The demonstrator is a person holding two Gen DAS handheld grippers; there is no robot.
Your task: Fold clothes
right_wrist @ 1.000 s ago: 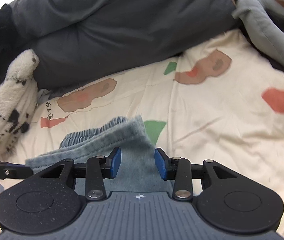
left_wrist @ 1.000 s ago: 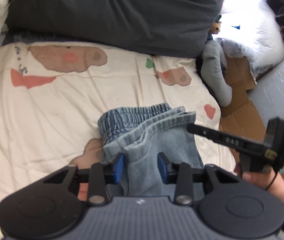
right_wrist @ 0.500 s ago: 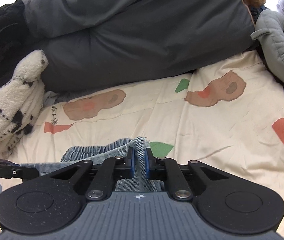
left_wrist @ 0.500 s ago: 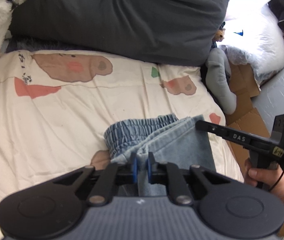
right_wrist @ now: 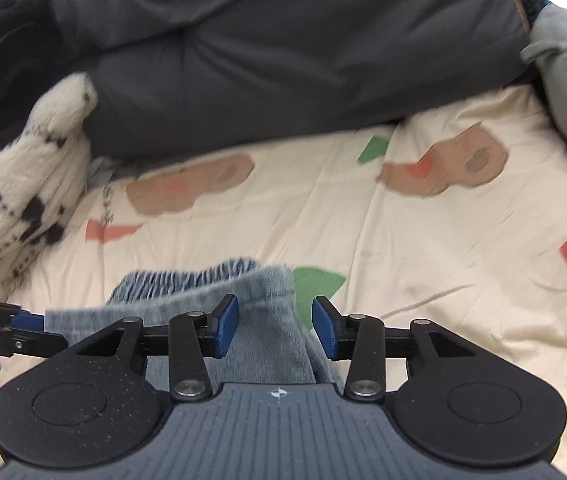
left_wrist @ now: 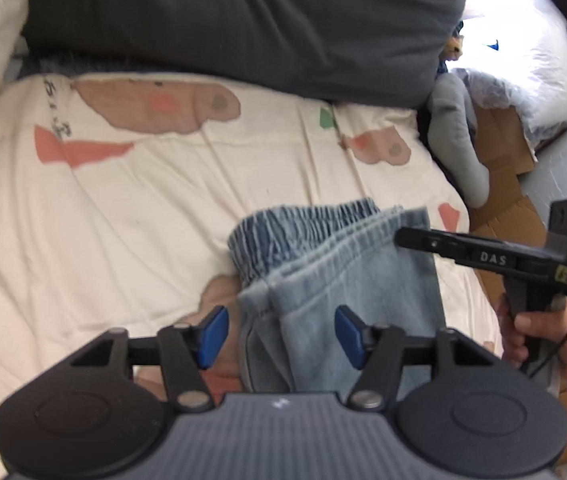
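Both tools have just been opening: the left tool (left_wrist: pixel 281 334) and right tool (right_wrist: pixel 275 326) stand wide, straddling the folded light-blue denim trousers (left_wrist: pixel 347 280). Snagged cloth could unravel the fold on withdrawal.

A bed fills most of both views, covered by a cream sheet (left_wrist: pixel 131 216) printed with brown bear shapes and red and green patches. Across its far side lies a bulky dark grey duvet (right_wrist: pixel 291 64). At the left edge sits a white fluffy throw (right_wrist: pixel 23 196) with black spots — partly blurred. Beside the bed's right edge hangs a grey plush limb (left_wrist: pixel 457 140), with flattened brown cardboard (left_wrist: pixel 503 184) on the floor below. Beyond it a white pillow (left_wrist: pixel 531 60) glows in strong daylight — the source itself is washed out.
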